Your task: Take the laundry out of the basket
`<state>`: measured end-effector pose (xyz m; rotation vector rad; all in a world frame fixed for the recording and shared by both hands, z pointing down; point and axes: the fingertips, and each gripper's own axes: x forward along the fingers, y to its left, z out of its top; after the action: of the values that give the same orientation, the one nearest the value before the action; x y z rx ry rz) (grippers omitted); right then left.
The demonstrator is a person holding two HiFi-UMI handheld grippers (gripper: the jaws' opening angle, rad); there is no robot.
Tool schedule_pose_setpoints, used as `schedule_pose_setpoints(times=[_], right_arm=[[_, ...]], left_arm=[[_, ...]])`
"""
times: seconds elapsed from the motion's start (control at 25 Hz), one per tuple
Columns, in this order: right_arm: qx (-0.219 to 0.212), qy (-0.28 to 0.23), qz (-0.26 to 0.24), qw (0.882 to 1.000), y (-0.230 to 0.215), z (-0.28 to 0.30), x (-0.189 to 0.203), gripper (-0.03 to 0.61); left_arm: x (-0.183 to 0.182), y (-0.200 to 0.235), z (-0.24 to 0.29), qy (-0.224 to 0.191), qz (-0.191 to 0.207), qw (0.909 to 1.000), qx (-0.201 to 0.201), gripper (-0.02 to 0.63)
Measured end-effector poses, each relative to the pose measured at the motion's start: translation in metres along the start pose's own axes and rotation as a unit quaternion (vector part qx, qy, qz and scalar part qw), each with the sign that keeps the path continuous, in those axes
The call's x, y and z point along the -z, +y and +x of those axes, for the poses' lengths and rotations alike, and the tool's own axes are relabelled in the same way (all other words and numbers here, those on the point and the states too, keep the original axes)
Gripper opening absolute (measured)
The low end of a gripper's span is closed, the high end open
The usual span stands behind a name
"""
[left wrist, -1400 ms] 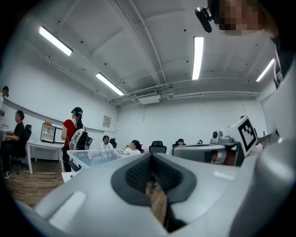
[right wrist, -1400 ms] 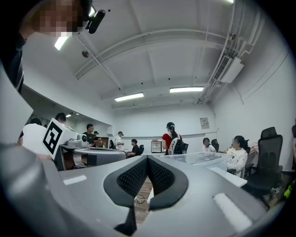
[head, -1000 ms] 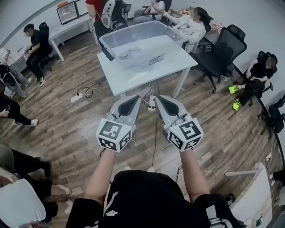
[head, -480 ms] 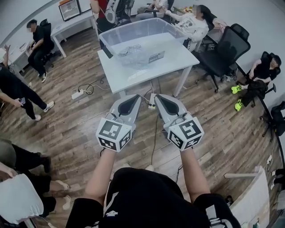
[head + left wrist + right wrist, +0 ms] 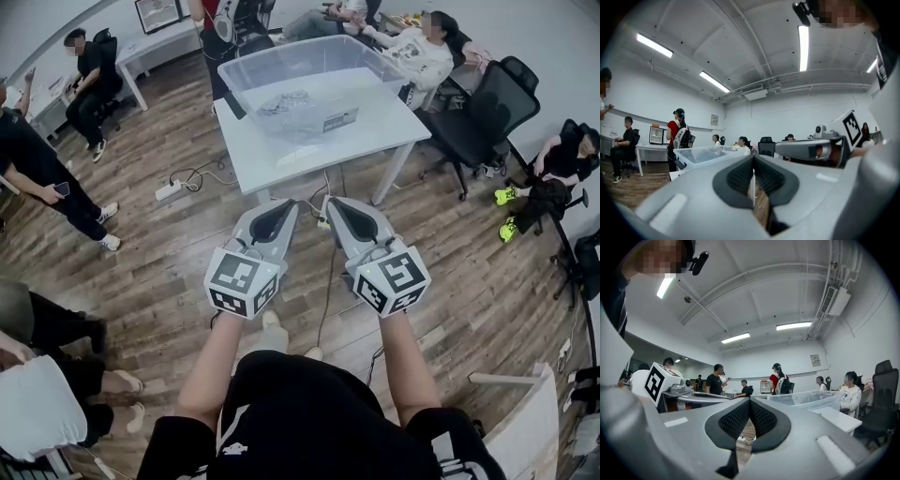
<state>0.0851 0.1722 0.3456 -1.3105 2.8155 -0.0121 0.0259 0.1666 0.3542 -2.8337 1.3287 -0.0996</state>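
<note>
Laundry: a crumpled pale grey heap (image 5: pixel 281 105) lies in the bottom of the clear plastic tub (image 5: pixel 375 77) that serves as the basket, towards its left end. Neither of my grippers touches it, and only the head view shows it to me.
Basket: the tub stands on the far part of the square white table (image 5: pixel 300 161), ahead of my grippers and well apart from them.
Far left: a bystander in black clothes (image 5: pixel 42 178) stands on the brown wood-plank floor (image 5: pixel 159 272).
Left of the table: a white power strip (image 5: pixel 169 190) with a dark cable lies on the floor near the table's left leg.
Left gripper: my grey two-jaw left gripper (image 5: pixel 286 208) hangs over the floor, short of the table's near edge. Its jaws are together, and the ribbed black pads (image 5: pixel 739 177) meet with nothing between them.
Right gripper: my grey right gripper (image 5: pixel 330 203) is held just beside the left one, level with it. Its jaws are likewise together, pads (image 5: pixel 736 420) meeting on nothing.
Right of the table: a black office chair (image 5: pixel 487 108) stands near the table's right corner, and a seated person in a white top (image 5: pixel 417 58) sits behind the tub's right end.
Far right: a seated person in black with yellow-green shoes (image 5: pixel 553 164) sits well apart from the table.
</note>
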Motion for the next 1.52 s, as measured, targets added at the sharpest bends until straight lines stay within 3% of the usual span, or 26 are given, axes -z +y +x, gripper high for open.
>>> schedule_pose_setpoints(times=[0.84,1.52], right_arm=[[0.014,-0.013,-0.006,1.000,-0.028,0.125,-0.014,-0.002],[0.033,-0.002,-0.019,0.999,-0.020,0.224,-0.007,-0.002]], left_arm=[[-0.017,0.118,0.053,-0.016,0.005,0.9997,0.019,0.008],[-0.011,0.218,0.065,-0.029,-0.010,0.9987,0.040,0.008]])
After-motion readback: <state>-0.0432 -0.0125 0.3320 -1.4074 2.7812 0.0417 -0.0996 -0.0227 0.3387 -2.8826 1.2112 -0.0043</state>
